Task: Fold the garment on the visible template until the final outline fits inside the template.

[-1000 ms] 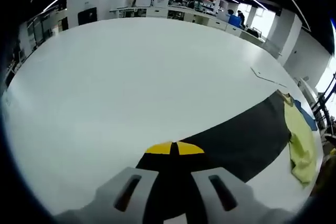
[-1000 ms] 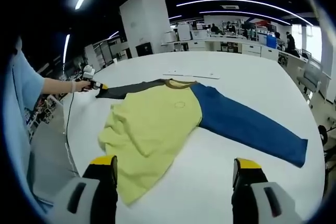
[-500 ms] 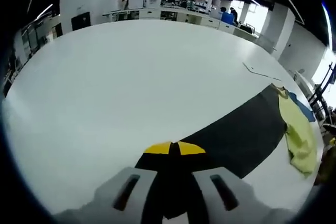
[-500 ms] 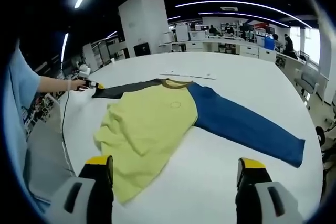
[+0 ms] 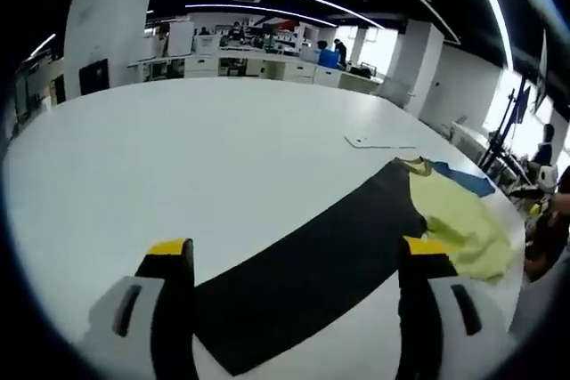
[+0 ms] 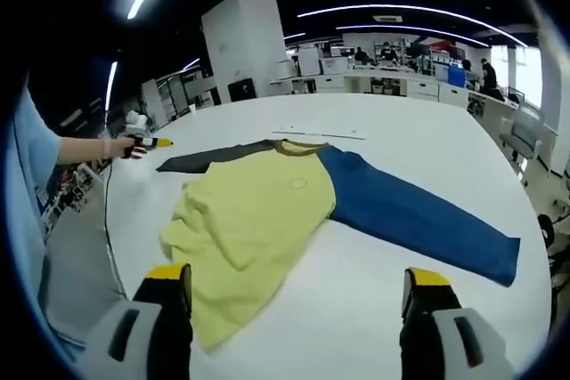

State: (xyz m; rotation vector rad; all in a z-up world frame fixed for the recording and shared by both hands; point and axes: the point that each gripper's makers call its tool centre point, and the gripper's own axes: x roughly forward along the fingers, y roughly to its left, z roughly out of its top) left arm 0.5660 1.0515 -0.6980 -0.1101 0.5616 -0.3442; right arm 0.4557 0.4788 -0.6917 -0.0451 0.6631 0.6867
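White table [image 6: 383, 122] fills a big open office, with desks and some people far behind, and the garment [image 6: 267, 211] lies spread on it, well ahead of both tongs. From the right gripper view, the right gripper [image 6: 294, 327] hangs above the near table edge with its jaws wide apart and nothing between them; the yellow body of the garment is bunched and partly folded over just ahead of its left jaw, and the blue sleeve [image 6: 419, 224] stretches flat away to the right, ahead of the right jaw. Beyond the body, the black sleeve [image 6: 209, 159] points toward the left gripper [image 6: 147, 142], which is small there and seems just beside the cuff, not touching. In the left gripper view, the left gripper [image 5: 294, 318] has its jaws spread too, and the black sleeve [image 5: 312, 264] lies flat between them, free. I judge the sleeve is laid straight so it can be folded inward cleanly. A thin flat outline [image 6: 319, 133] lies beyond the collar; I cannot tell if it is the template
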